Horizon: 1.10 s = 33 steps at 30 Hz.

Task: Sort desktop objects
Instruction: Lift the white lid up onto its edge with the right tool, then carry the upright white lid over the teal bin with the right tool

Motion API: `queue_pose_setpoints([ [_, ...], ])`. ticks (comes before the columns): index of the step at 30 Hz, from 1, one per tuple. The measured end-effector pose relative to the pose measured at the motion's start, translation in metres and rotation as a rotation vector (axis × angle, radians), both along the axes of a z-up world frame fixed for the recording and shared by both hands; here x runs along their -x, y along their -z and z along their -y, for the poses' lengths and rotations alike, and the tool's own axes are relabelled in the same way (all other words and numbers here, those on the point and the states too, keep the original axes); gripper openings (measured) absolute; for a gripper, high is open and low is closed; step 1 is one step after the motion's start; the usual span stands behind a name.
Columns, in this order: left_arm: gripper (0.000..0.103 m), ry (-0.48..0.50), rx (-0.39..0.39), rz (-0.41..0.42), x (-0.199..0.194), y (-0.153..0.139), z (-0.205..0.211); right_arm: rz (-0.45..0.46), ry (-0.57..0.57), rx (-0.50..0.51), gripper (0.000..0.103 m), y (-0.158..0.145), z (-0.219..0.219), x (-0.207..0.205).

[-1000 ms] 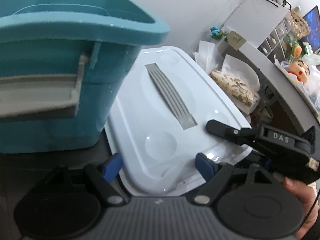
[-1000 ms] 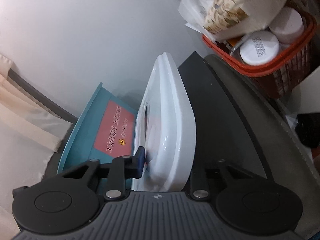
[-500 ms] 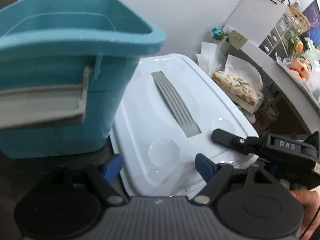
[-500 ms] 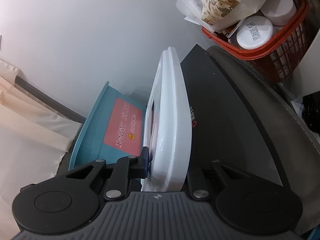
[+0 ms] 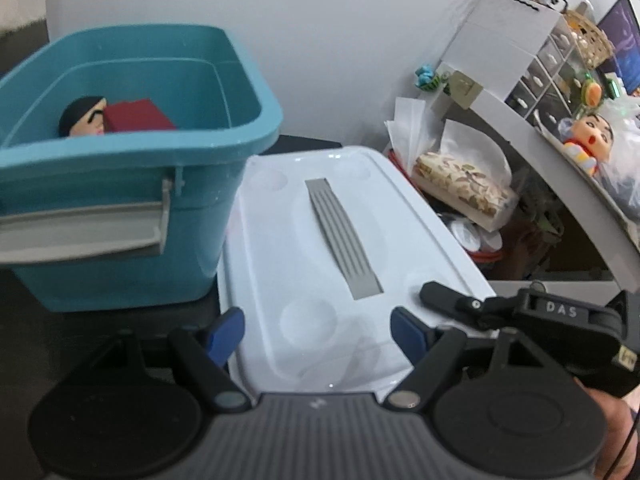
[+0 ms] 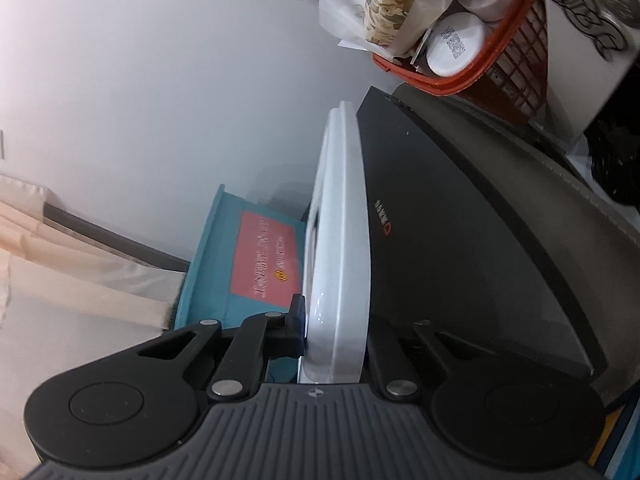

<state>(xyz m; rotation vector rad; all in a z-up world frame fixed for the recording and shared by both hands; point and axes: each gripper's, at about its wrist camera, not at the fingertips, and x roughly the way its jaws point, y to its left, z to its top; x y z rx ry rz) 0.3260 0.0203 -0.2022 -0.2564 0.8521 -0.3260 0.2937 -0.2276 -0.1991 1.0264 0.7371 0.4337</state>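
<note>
A white lid (image 5: 320, 248) with a grey ribbed handle lies beside the teal bin (image 5: 132, 160). In the bin are a doll's head (image 5: 82, 114) and a red box (image 5: 138, 116). My left gripper (image 5: 316, 330) hangs open over the lid's near end, its blue pads on either side and touching nothing. At the lid's right corner my right gripper (image 5: 438, 300) grips the rim. In the right wrist view the lid (image 6: 340, 240) is edge-on, and the right gripper (image 6: 336, 320) is closing tight on it, with its blue pad (image 6: 298, 308) pressed against the rim.
A black desk mat (image 6: 460, 240) lies under the lid. A red basket (image 6: 480, 76) with white jars and a paper-wrapped packet (image 5: 460, 188) stands behind the lid on the right. A curved grey shelf (image 5: 560, 168) with a doll and small drawers rises at far right. A wall stands behind.
My left gripper has risen and pulled back, so the inside of the teal bin now shows. The right gripper's jaws have narrowed onto the lid's rim and its wrist has rolled.
</note>
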Motion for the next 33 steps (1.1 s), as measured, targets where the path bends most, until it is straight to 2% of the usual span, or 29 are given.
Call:
queue_pose_setpoints([
  [5,0.082,-0.004,-0.046,0.010,0.014,-0.020,-0.007,0.007,0.013,-0.034,0.009,-0.005,0.001,0.012],
  [7,0.082,-0.008,-0.061,0.019,0.025,-0.036,-0.017,0.005,0.025,-0.057,0.009,-0.006,0.003,0.016],
  [10,0.082,-0.013,-0.075,0.026,0.060,-0.071,-0.068,0.001,0.044,-0.085,0.009,-0.007,0.008,0.023],
  [13,0.082,-0.014,-0.063,0.031,0.086,-0.089,-0.094,0.000,0.060,-0.110,0.009,-0.009,0.011,0.028],
  [20,0.082,-0.004,-0.086,0.031,0.109,-0.105,-0.089,0.026,0.072,-0.147,0.009,-0.017,0.018,0.043],
  [27,0.079,-0.011,-0.123,-0.044,0.118,-0.120,-0.081,0.061,0.065,-0.163,0.009,-0.025,0.026,0.050],
  [33,0.078,-0.008,-0.146,-0.044,0.127,-0.129,-0.075,0.083,0.064,-0.181,0.009,-0.036,0.034,0.059],
])
